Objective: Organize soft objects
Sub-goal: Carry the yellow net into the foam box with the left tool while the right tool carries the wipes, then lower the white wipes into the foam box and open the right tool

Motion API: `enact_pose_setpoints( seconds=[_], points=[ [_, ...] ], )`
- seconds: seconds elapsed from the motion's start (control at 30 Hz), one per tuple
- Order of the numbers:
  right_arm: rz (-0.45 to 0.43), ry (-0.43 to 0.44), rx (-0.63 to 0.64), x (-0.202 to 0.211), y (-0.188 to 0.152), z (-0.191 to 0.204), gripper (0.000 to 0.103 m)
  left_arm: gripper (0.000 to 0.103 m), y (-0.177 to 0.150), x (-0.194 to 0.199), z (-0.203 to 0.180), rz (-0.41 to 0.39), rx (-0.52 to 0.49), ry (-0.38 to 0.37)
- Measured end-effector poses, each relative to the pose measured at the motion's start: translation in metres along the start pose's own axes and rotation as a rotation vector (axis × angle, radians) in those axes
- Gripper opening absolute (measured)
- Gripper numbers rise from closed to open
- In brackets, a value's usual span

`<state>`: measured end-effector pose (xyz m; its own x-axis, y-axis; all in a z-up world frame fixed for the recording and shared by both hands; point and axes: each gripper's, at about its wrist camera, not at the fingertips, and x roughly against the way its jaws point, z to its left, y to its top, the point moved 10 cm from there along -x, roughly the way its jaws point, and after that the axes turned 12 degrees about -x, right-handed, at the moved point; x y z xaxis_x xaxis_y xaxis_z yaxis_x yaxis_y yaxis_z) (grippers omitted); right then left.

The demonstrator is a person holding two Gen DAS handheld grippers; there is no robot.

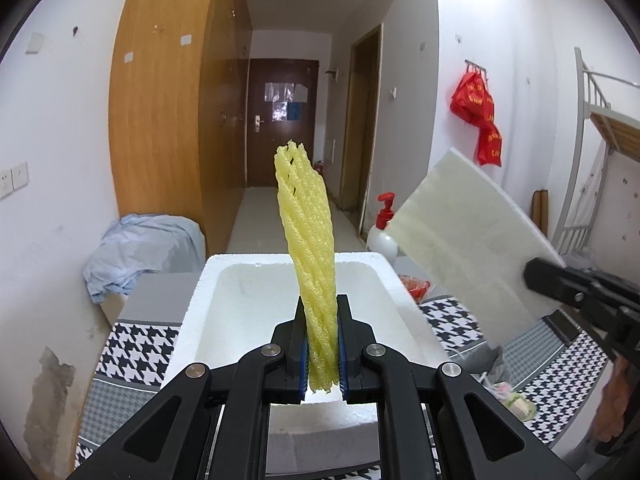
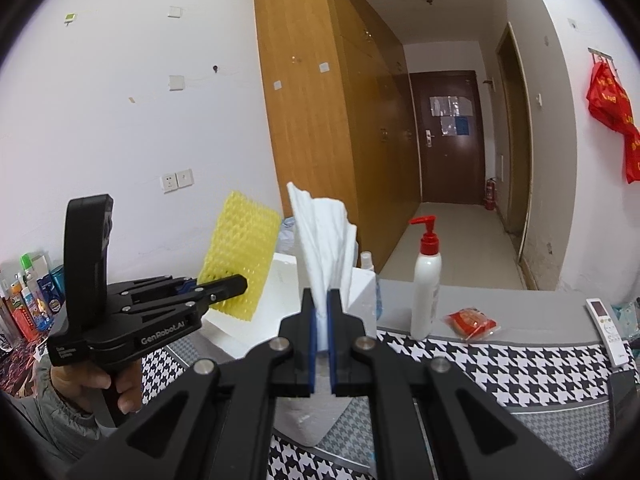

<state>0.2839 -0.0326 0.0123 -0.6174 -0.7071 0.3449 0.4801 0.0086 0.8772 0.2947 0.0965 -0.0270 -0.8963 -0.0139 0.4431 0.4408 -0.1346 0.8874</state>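
Note:
My left gripper (image 1: 323,308) is shut on a yellow foam net sleeve (image 1: 308,232) that stands upright between its blue pads, above the open white foam box (image 1: 200,300). From the right wrist view the same sleeve (image 2: 240,264) shows as a yellow mesh sheet in the left gripper (image 2: 236,284), held over the box (image 2: 280,280). My right gripper (image 2: 321,300) is shut on a thin white foam sheet (image 2: 324,240) that rises from its pads. In the left wrist view that sheet (image 1: 472,236) hangs to the right of the box, pinched by the right gripper (image 1: 536,276).
The table has a houndstooth cloth (image 2: 500,368). On it stand a white pump bottle with a red top (image 2: 426,284), a red packet (image 2: 472,322) and a remote (image 2: 608,326). A blue cloth heap (image 1: 144,248) lies left of the box. Bottles (image 2: 28,300) crowd the far left.

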Motion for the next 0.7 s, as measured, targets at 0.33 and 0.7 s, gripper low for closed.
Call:
enact_pose_setpoints(
  seconds=[0.33,0.7],
  points=[
    [-0.003,-0.021,-0.013,0.001,0.0,-0.005,0.007,0.102,0.0,0.004,0.004,-0.03,0.0,0.039],
    [0.001,-0.019,-0.007,-0.003,0.001,0.004,0.007,0.102,0.001,0.027,0.011,-0.086,-0.003,0.069]
  ],
)
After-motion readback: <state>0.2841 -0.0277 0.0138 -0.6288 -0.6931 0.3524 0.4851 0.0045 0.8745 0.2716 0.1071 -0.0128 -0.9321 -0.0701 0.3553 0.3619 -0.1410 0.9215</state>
